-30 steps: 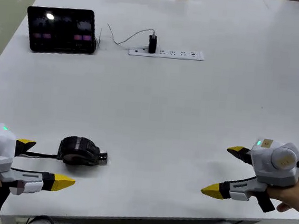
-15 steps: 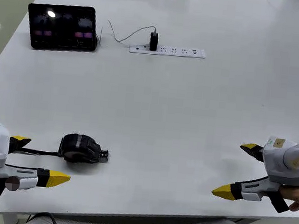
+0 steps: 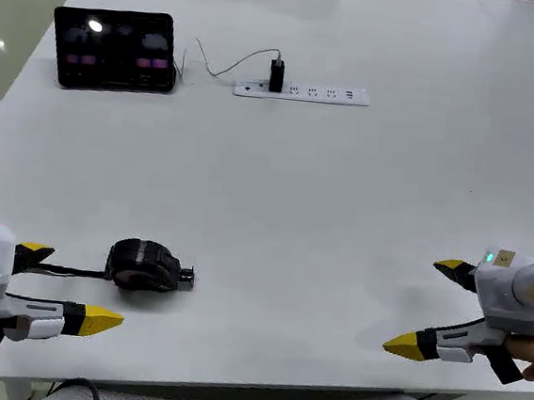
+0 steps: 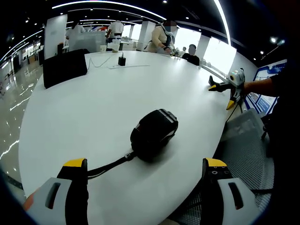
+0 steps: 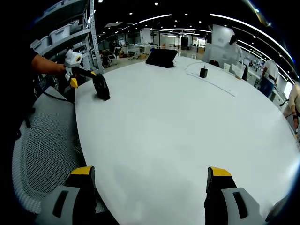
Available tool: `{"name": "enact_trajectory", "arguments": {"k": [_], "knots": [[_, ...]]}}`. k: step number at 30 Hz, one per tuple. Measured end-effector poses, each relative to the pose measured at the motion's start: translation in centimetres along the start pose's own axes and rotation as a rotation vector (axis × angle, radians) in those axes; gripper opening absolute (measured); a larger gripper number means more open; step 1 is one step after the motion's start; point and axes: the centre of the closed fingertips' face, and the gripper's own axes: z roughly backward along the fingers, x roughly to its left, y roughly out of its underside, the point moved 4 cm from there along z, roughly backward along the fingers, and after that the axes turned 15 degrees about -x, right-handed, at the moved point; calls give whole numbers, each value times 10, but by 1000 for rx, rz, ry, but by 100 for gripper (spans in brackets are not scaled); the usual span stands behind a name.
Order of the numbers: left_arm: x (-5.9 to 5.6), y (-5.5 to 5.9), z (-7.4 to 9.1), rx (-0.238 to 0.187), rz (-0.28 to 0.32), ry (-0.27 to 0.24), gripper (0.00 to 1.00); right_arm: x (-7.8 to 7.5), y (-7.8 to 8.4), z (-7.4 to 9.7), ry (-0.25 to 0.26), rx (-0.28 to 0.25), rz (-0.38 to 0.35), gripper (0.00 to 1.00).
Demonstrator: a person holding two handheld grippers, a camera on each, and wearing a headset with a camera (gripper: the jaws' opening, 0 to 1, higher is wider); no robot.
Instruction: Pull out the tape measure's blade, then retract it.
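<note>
Head view showed your left tool (image 3: 74, 285) at the near left edge of the bench (image 3: 343, 198), its yellow-tipped jaws spread wide and gripping nothing. The black tape measure (image 3: 142, 266) lay on the bench just ahead of those jaws, in line with the gap between them and not inside it. Its blade end sat tucked against the right side of the case. A black strap (image 3: 75, 272) ran from the case back toward the far jaw of your left tool. In the left gripper view the strap's end lay just beside that jaw's tip, and you could not tell whether it touched. Your right tool (image 3: 424, 306) hung over the near right edge of the bench, well apart from the tape measure, with its jaws also wide apart and nothing between them; the right gripper view showed bare white bench between its two tips. Farther out, toward the back left of the bench, a dark tablet (image 3: 114, 50) stood propped up. To its right lay a white power strip (image 3: 301, 93) with a black charger (image 3: 276, 74) plugged into it, a thin cable (image 3: 228, 64) trailing from the charger toward the tablet.
</note>
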Motion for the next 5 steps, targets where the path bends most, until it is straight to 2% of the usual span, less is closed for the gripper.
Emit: {"name": "enact_trajectory", "arguments": {"k": [5], "knots": [[2, 1, 2, 4, 1, -3, 99, 1, 2, 1, -3, 4, 3, 99]]}}
